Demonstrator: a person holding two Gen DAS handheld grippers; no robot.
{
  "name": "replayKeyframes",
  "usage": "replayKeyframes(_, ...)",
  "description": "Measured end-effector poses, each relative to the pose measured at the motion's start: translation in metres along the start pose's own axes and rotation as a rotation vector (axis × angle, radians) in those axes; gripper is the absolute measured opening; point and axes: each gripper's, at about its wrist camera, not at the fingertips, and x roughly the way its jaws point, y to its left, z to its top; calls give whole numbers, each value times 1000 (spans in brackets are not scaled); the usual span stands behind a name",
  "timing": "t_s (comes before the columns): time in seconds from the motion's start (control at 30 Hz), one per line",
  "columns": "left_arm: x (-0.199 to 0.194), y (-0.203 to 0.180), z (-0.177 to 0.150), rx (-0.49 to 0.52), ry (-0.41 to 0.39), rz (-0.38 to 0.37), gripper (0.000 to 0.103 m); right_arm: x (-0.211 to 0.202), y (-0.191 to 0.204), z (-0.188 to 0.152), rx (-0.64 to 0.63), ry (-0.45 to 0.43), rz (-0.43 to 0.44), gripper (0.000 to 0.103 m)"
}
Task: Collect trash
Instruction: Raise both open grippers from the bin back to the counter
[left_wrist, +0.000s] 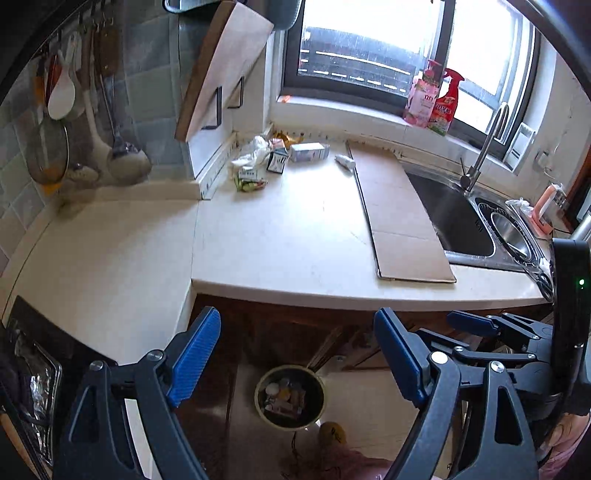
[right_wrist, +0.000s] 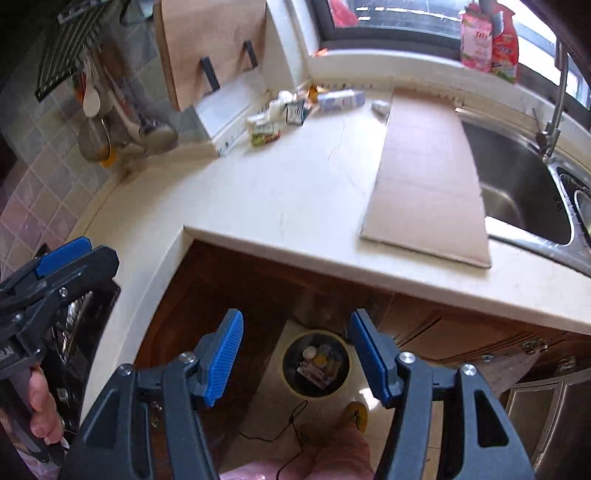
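Note:
A pile of trash lies at the far back of the counter: a crumpled plastic bag (left_wrist: 251, 151), a small dark carton (left_wrist: 277, 159), a white box (left_wrist: 308, 151), a green wrapper (left_wrist: 251, 181) and a small tube (left_wrist: 345, 160). The pile also shows in the right wrist view (right_wrist: 291, 109). A round bin (left_wrist: 290, 397) holding trash stands on the floor below the counter edge; it also shows in the right wrist view (right_wrist: 316, 363). My left gripper (left_wrist: 295, 358) is open and empty above the bin. My right gripper (right_wrist: 295, 358) is open and empty above the bin.
A flat cardboard sheet (left_wrist: 399, 214) lies on the counter (left_wrist: 280, 236) beside the steel sink (left_wrist: 454, 218) and tap (left_wrist: 484, 144). Utensils (left_wrist: 74, 129) hang on the left wall. A cutting board (left_wrist: 221, 62) leans at the back. Bottles (left_wrist: 436, 99) stand on the windowsill. A stove (left_wrist: 33, 373) is at lower left.

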Motion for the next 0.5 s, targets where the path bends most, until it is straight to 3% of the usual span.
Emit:
replayKeyframes(0.3,-36,-12,53,33,-106,22,87,-68,-12,51,-25,-135,-69,61)
replayKeyframes(0.5,-46,-22,86,62,-169,59,92,-91,-28,85,-23,-198,-117,61)
